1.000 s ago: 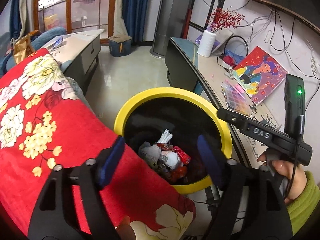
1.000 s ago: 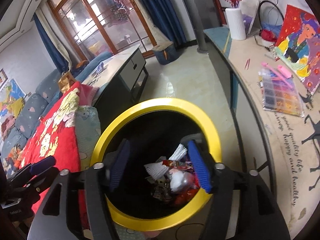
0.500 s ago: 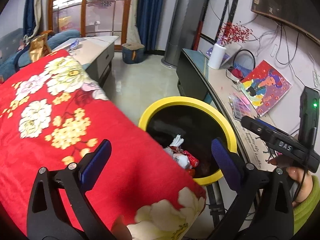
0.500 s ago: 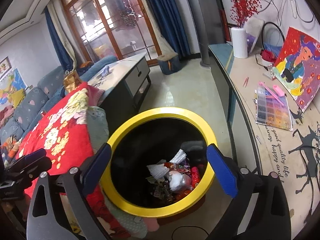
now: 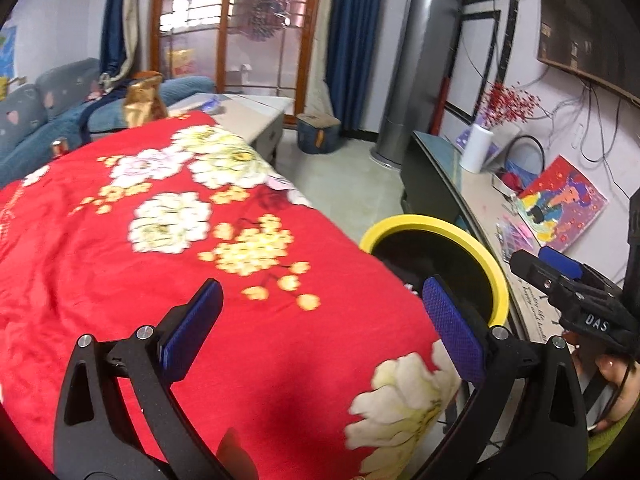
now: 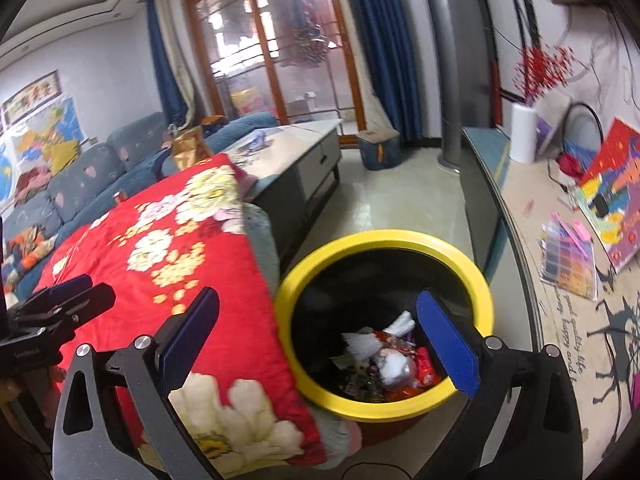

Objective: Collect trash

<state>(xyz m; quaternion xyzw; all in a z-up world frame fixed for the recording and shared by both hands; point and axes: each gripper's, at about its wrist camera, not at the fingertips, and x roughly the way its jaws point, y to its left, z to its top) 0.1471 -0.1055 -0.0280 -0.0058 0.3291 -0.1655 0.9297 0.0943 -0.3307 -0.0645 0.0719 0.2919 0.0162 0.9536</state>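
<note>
A black bin with a yellow rim (image 6: pixel 384 240) stands on the floor beside the red flowered blanket (image 6: pixel 168 240); it also shows in the left wrist view (image 5: pixel 472 236). Crumpled wrappers and white paper trash (image 6: pixel 384 356) lie in its bottom. My right gripper (image 6: pixel 320 340) is open and empty, above the bin's left rim. My left gripper (image 5: pixel 324 332) is open and empty over the blanket (image 5: pixel 160 240), left of the bin. The right gripper also shows in the left wrist view (image 5: pixel 576 292), and the left gripper in the right wrist view (image 6: pixel 60 304).
A long side table (image 6: pixel 560 320) with a painting (image 6: pixel 616 184), bead trays (image 6: pixel 568 256) and a white vase (image 6: pixel 524 132) runs along the right wall. A grey coffee table (image 6: pixel 296 160) and a blue sofa (image 6: pixel 80 176) stand behind the blanket. A blue stool (image 6: pixel 376 148) sits on the floor.
Both grippers have opened wider and pulled up and back from the bin. The left gripper has swung left, from over the bin to over the blanket.
</note>
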